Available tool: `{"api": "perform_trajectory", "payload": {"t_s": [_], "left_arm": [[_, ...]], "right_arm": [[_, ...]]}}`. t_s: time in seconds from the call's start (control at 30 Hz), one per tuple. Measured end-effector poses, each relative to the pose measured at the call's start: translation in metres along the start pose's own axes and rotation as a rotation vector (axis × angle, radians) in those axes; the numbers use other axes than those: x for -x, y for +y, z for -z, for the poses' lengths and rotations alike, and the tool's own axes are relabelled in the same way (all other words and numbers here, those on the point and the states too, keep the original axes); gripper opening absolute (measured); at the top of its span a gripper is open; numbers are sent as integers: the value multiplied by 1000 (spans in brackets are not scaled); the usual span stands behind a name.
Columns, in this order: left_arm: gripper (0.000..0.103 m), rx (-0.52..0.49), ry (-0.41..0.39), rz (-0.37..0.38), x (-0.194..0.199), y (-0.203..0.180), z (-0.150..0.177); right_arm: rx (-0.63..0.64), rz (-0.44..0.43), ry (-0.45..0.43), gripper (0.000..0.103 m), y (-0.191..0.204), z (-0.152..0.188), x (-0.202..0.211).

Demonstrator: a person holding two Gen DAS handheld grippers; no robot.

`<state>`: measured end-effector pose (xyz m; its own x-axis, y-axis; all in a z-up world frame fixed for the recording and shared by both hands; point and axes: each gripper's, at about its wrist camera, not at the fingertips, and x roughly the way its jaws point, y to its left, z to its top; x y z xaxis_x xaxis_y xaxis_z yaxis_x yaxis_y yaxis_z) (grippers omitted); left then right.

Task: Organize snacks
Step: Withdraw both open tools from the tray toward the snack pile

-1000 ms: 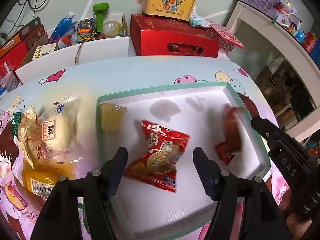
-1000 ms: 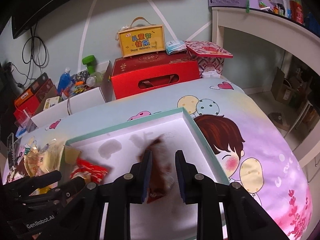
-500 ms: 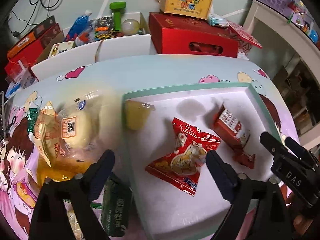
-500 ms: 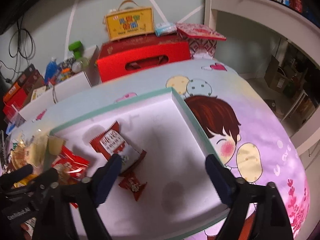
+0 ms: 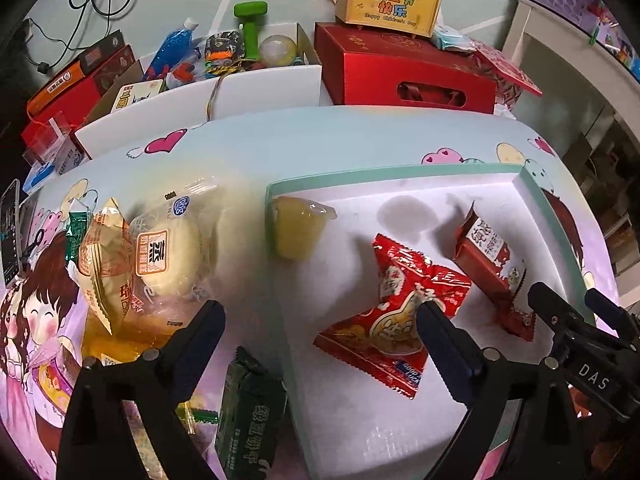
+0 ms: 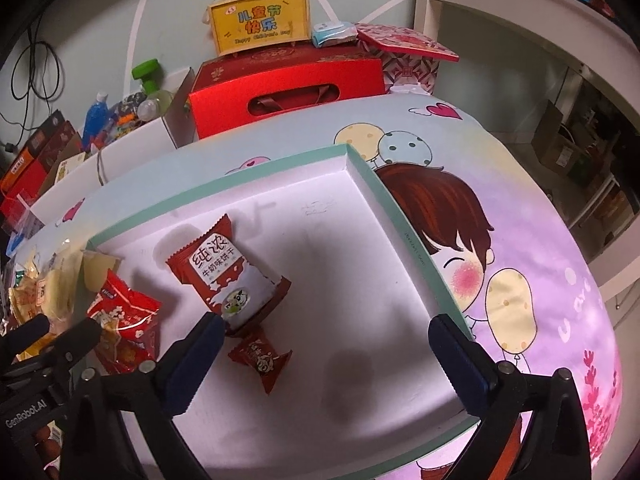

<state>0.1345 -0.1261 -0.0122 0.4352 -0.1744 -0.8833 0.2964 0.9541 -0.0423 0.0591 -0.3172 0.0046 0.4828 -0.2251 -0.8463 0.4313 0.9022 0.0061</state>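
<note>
Biscuits now lie loose in the tray, dropped by the right tongs, which gape wide and empty. Left tongs, equally open, have swung toward the bun outside.

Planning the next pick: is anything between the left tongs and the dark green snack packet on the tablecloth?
Nothing visible is. The dark green snack packet lies just outside the teal-rimmed white tray, between and below the open left tongs.
</note>
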Motion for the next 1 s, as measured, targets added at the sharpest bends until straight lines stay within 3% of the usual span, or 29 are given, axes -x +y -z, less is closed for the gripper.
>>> {"api": "perform_trajectory", "payload": {"t_s": [0.5, 1.0], "left_arm": [[97, -37, 21, -1, 1, -5, 4], [97, -21, -33, -20, 36, 19, 5]], "right_arm": [[27, 6, 30, 103, 10, 4, 0], [66, -29, -47, 103, 31, 9, 28]]}}
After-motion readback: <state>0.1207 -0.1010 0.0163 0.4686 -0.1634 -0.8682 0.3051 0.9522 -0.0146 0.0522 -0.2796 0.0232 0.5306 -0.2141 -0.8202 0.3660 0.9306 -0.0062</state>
